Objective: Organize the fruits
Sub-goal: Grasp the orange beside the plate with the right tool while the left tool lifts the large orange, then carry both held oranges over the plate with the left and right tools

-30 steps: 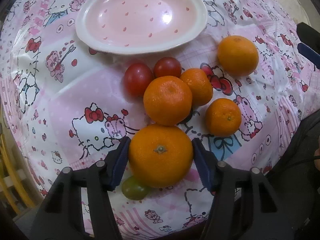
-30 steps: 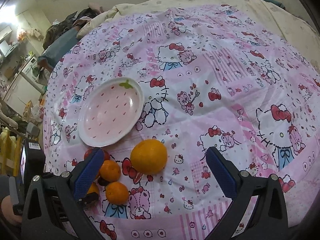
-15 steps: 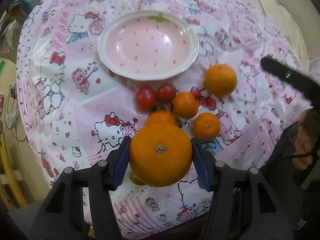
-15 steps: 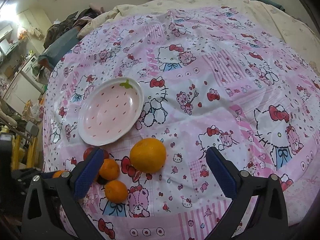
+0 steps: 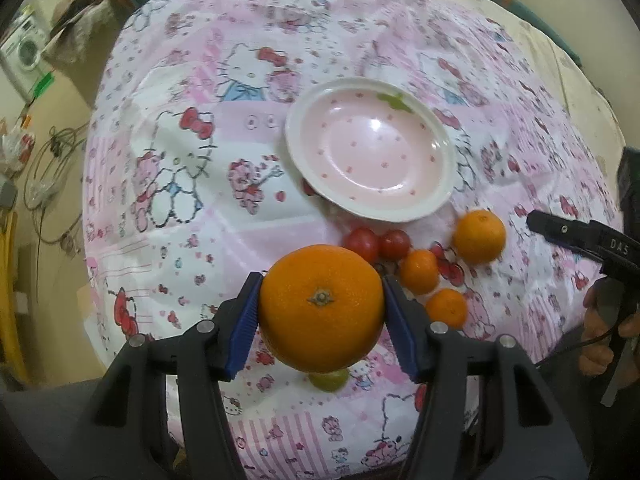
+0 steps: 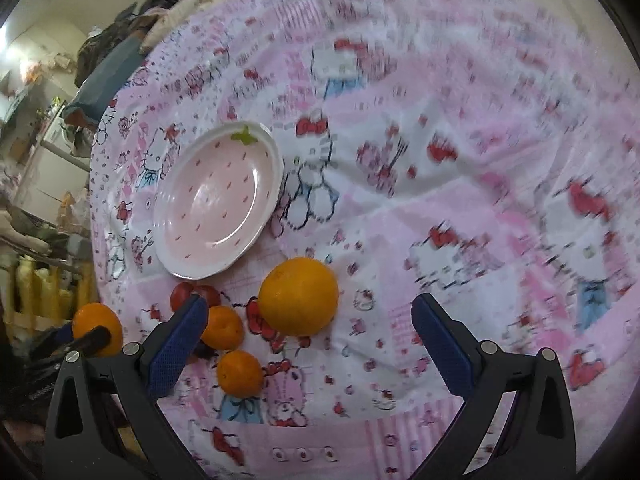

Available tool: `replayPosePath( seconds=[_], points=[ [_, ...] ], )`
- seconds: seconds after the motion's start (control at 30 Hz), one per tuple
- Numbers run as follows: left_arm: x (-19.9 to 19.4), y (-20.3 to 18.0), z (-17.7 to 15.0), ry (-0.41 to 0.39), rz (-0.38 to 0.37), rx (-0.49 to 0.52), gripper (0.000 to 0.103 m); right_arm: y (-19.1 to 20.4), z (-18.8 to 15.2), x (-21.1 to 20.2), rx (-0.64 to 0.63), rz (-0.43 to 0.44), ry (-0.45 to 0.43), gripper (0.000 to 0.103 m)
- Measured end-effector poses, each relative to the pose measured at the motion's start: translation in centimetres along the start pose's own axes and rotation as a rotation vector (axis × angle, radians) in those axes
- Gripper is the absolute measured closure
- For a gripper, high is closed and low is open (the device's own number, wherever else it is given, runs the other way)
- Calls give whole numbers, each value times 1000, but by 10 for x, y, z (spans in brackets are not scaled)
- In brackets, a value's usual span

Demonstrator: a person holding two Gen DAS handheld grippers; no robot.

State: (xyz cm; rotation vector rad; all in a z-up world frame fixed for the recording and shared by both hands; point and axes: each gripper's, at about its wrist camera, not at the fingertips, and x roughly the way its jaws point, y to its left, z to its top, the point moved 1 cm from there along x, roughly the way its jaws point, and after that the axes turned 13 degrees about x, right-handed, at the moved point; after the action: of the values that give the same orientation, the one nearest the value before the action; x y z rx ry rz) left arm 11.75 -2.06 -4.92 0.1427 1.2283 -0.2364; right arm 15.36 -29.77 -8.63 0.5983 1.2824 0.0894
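My left gripper (image 5: 322, 304) is shut on a large orange (image 5: 321, 307) and holds it above the Hello Kitty cloth, short of the empty pink strawberry plate (image 5: 370, 152). On the cloth lie two red tomatoes (image 5: 376, 243), two small mandarins (image 5: 419, 271), a bigger orange (image 5: 479, 236) and a green fruit (image 5: 329, 380) half hidden under the held orange. My right gripper (image 6: 310, 340) is open and empty, hovering near the bigger orange (image 6: 298, 296). The plate (image 6: 218, 204) and the held orange (image 6: 97, 329) also show in the right wrist view.
The pink cloth (image 5: 192, 168) covers a round table that drops off at its left edge toward the floor with cables (image 5: 48, 184). The right gripper's body and the person's hand (image 5: 600, 320) sit at the table's right side.
My left gripper has lifted the large orange higher and pulled back, so the plate and fruits look smaller and shifted right. The right gripper swung closer to the bigger orange; its view is blurred.
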Motion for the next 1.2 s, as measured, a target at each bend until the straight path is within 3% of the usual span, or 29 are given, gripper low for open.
replayPosePath(
  seconds=[0.07, 0.13, 0.33, 0.63, 0.7, 0.73, 1.2],
  points=[
    [2, 6, -1, 2, -10, -27, 48, -2, 4, 16, 35, 30, 74, 11],
    [5, 9, -3, 3, -12, -38, 49, 0, 5, 31, 39, 19, 115, 14],
    [9, 7, -3, 7, -4, -22, 49, 9, 4, 61, -31, -102, 130, 15],
    [14, 5, 0, 12, 0, -18, 48, 22, 1, 87, -144, -172, 159, 24],
    [15, 5, -1, 10, 4, -18, 49, 24, 0, 88, -158, -167, 164, 29],
    [15, 6, -1, 7, 10, -19, 49, 25, 0, 87, -163, -151, 169, 39],
    [16, 14, -7, -11, 64, -38, 49, 27, -3, 61, -163, -87, 106, 41]
  ],
)
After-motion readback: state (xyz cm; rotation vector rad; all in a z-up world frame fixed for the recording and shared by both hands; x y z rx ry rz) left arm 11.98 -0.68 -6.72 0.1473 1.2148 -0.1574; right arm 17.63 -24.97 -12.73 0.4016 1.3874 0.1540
